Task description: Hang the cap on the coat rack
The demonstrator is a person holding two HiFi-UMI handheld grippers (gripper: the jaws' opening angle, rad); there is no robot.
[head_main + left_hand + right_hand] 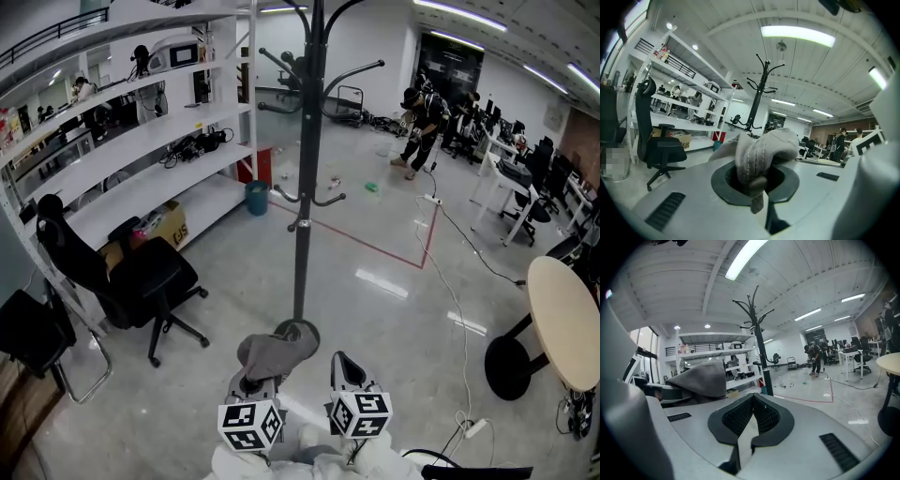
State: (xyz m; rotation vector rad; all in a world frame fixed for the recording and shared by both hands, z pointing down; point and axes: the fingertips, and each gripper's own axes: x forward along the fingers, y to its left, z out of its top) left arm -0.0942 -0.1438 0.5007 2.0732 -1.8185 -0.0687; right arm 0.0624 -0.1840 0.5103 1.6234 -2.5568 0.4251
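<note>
The black coat rack stands straight ahead, its round base on the glossy floor just beyond the grippers. My left gripper is shut on a grey cap, which hangs bunched over its tips close to the base. In the left gripper view the cap's fabric is pinched between the jaws, with the rack farther off. My right gripper is beside it on the right, shut and empty; its pads meet at the tip. The right gripper view shows the cap at left and the rack ahead.
A black office chair and long white shelving are on the left. A round table stands at the right, with a cable across the floor. Red tape marks the floor behind the rack. A person stands far back.
</note>
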